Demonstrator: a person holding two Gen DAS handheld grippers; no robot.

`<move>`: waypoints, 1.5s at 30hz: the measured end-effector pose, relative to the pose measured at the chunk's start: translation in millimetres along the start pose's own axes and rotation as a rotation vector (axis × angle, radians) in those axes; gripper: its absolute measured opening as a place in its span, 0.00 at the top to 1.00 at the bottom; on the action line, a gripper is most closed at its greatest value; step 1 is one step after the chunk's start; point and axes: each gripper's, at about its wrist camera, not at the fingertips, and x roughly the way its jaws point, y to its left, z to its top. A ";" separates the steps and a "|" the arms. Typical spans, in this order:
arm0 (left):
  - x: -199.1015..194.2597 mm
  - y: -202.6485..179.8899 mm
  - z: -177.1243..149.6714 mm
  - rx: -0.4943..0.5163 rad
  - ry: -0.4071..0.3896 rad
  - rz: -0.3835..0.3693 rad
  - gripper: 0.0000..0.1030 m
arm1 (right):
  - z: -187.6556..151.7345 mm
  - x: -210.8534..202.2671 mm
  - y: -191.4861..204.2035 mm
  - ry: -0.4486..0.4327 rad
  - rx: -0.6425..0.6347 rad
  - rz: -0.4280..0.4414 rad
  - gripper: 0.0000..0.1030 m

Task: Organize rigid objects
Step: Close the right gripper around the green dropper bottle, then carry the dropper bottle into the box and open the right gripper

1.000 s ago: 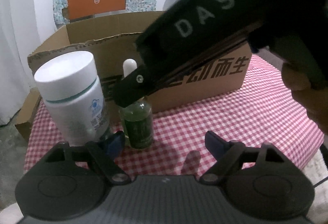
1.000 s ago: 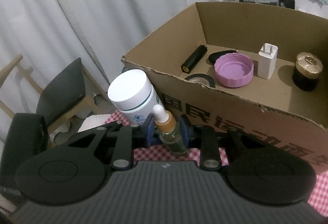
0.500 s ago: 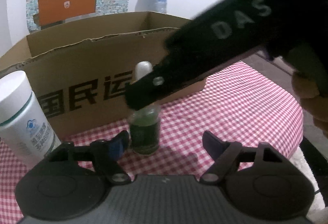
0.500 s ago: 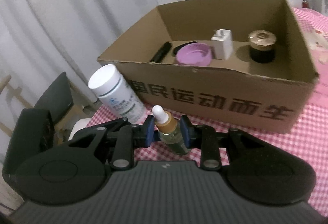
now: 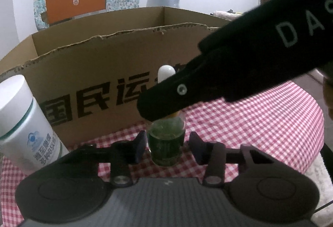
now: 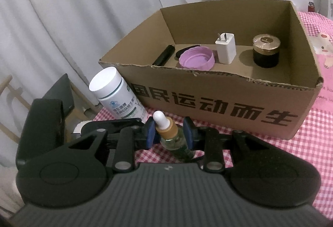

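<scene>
A small dropper bottle [image 5: 166, 143] with green liquid, a tan collar and a white bulb stands before the cardboard box [image 5: 104, 56]. My right gripper [image 6: 169, 133] is shut on the dropper bottle [image 6: 168, 129] at its collar, and the bottle leans a little. In the left wrist view one of its black fingers [image 5: 181, 89] crosses the bottle's neck. My left gripper [image 5: 168, 147] is closing on the glass body; a gap still shows at the right pad. A white pill bottle [image 5: 22, 123] stands to the left, also in the right wrist view [image 6: 116, 98].
The cardboard box [image 6: 208, 106] holds a purple lid [image 6: 196, 59], a white charger [image 6: 225, 48], a dark jar with a gold lid [image 6: 266, 50] and a black cylinder [image 6: 163, 55]. A red checked cloth [image 6: 312, 164] covers the table. A chair [image 6: 62, 94] stands past the left edge.
My left gripper's jaws have come in from wide apart to close beside the dropper bottle, which now sits centred between them. The right gripper keeps its grip.
</scene>
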 end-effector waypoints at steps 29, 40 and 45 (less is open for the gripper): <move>-41.5 -18.1 19.4 0.003 -0.064 -0.006 0.67 | 4.4 -39.5 14.7 -0.087 0.000 0.022 0.79; -78.4 -9.9 95.4 -0.058 -0.100 0.031 0.67 | 69.7 -86.9 29.9 -0.178 -0.105 0.079 0.79; -55.4 10.7 127.0 -0.149 -0.054 -0.021 0.67 | 114.4 -79.1 -0.2 -0.149 -0.045 0.106 0.79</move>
